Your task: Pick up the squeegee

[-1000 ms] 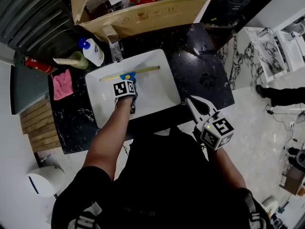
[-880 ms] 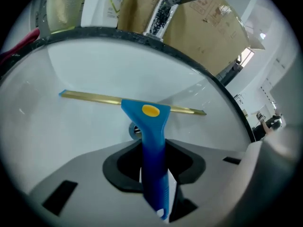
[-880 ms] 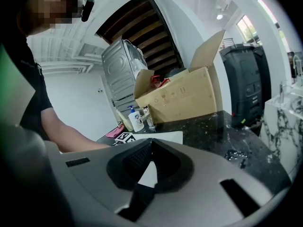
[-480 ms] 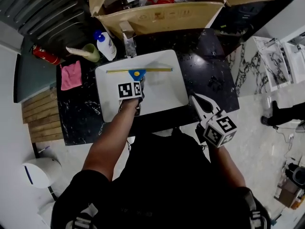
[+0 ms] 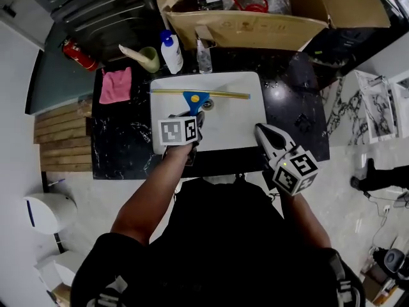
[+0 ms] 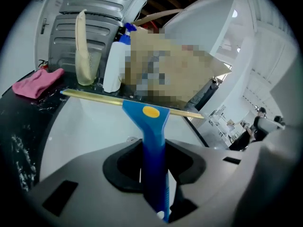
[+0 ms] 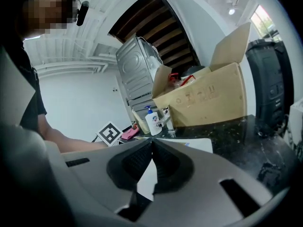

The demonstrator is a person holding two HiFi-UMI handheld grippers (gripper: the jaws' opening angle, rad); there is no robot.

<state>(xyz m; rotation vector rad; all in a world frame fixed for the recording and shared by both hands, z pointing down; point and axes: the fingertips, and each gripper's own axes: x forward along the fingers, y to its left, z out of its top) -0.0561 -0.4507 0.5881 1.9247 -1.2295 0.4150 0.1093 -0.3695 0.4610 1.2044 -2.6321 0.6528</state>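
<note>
The squeegee [image 5: 195,98] has a blue handle with a yellow dot and a long brass-coloured blade bar. It hangs over the white basin [image 5: 239,123], blade end away from me. My left gripper [image 5: 197,119] is shut on its handle; in the left gripper view the blue handle [image 6: 152,126] runs between the pads of that gripper [image 6: 154,150], and the bar crosses the picture ahead. My right gripper [image 5: 263,133] hovers at the basin's near right corner, shut and holding nothing; its pads meet at the tips [image 7: 151,143].
A black stone counter [image 5: 291,107] surrounds the basin. Behind it stand an open cardboard box [image 5: 255,24], a faucet [image 5: 203,51], a soap bottle [image 5: 171,51] and a green cup [image 5: 149,59]. A pink cloth [image 5: 115,85] lies at the left, a red canister [image 5: 80,55] beyond.
My left gripper has risen with the squeegee in its grip, lifting it off the basin floor. The right gripper has drifted toward the basin's near right corner.
</note>
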